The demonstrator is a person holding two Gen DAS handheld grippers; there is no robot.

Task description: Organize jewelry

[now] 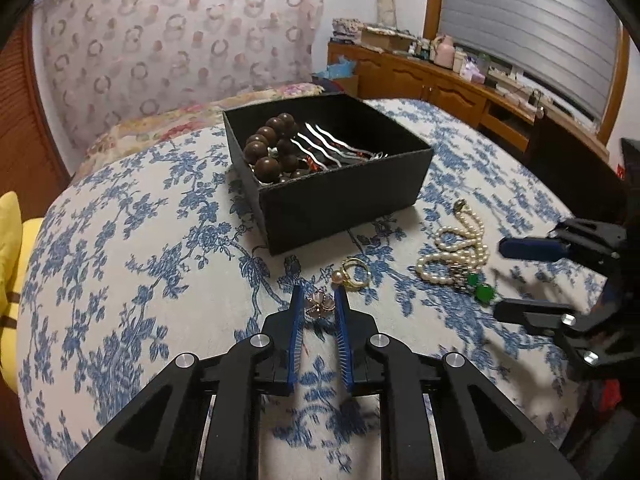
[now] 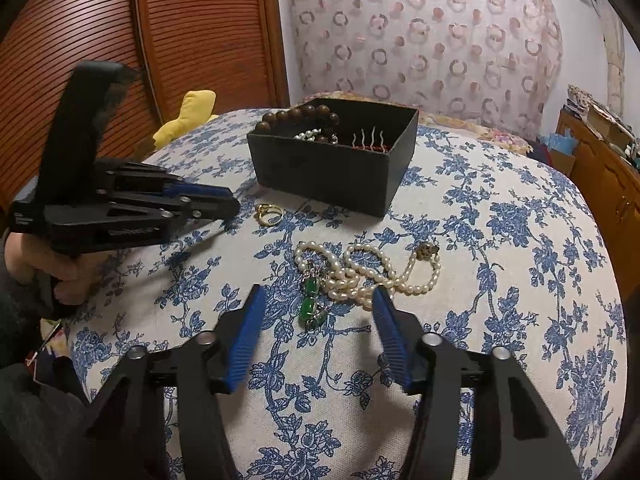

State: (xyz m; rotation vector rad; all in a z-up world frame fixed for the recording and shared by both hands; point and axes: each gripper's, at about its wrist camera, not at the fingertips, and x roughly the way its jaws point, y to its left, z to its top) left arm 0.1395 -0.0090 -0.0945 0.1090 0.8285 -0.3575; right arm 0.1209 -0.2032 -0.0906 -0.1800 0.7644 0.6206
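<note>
Floral bedspread (image 1: pixel 120 280); left claw (image 1: pixel 319 300) around brooch (image 1: pixel 319 306)

Inside the black box (image 2: pixel 332 168), its near wall hides the lower part of the wooden bead bracelet (image 2: pixel 300 116) and the wavy silver hairpins (image 2: pixel 370 140). Nearer than the box, the left gripper (image 2: pixel 230 204) covers the small pink piece it pinches, and the picture's right edge cuts off the right gripper (image 1: pixel 500 280).

Necklace (image 2: pixel 368 272) and ring (image 2: pixel 271 213) before box (image 2: pixel 328 168)
</note>
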